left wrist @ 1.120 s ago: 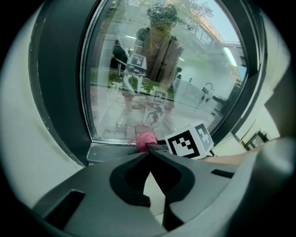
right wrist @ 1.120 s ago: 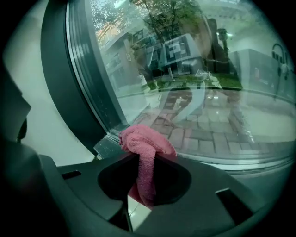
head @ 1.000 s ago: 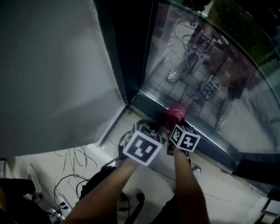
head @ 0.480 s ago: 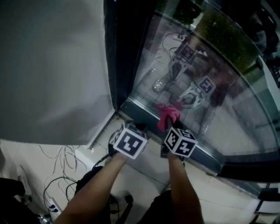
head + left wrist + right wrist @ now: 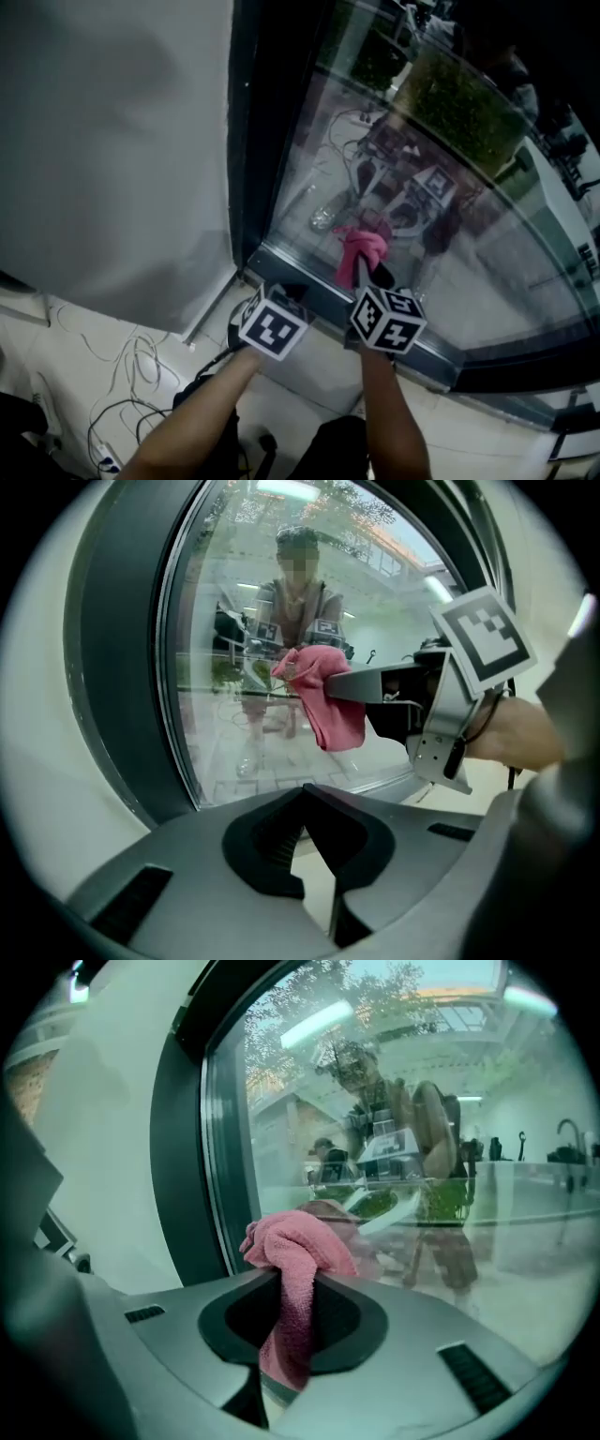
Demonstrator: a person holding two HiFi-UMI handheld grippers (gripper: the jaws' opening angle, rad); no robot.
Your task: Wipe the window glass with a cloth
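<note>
Since a second ago, your right tool [image 5: 373, 272] has carried the cloth [image 5: 359, 248] up from the sill [image 5: 433, 352] onto the window glass [image 5: 469, 244]. Its jaws are clamped on the cloth's hanging tail, with the bunched part ahead of the tips, at the pane. Your left tool [image 5: 289, 292] sits just beside it, lower left, jaws together on nothing. With the frame upright [image 5: 251, 141] close on the left and the sill just below, free glass lies up and right.

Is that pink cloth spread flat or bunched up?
Bunched up: the right claw pinches the pink cloth into a wad, its tail hanging below.
</note>
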